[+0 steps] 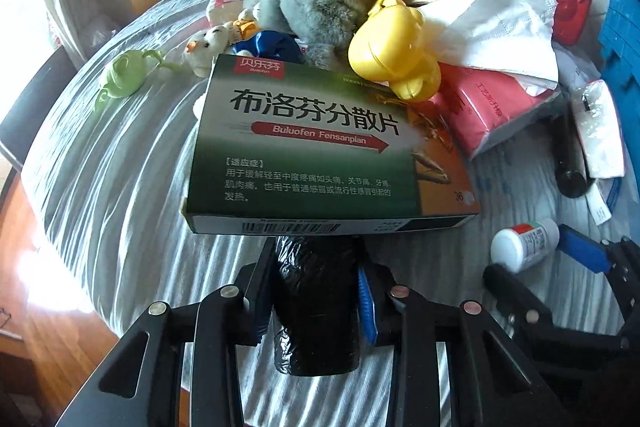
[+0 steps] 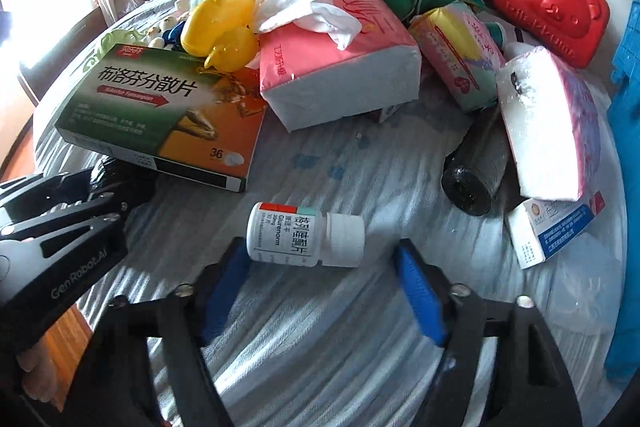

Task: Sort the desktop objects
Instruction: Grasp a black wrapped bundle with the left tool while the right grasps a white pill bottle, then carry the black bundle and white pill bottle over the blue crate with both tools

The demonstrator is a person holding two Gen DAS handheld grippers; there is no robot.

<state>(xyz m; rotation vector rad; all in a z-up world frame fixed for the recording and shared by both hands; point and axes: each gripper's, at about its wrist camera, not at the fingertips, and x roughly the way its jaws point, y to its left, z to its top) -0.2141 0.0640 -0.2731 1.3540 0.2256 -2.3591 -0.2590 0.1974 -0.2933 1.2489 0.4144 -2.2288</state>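
Pill bottle (image 2: 306,235): lies on its side on striped cloth, dead ahead at 12 o'clock of R gripper (image 2: 324,291), long axis 9–3, cap toward 3.
R gripper: wide, nothing held; nearer arm.
L gripper (image 1: 316,303): clamped on black roll (image 1: 316,307), under ibuprofen box (image 1: 320,143).

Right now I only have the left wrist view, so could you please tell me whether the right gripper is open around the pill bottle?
Observer: Yes, the right gripper is open, and the pill bottle lies on its side between its fingertips.
Operator: Is anything tucked under the tissue pack at the far right?
Observer: A blue and white box sits partly under that tissue pack.
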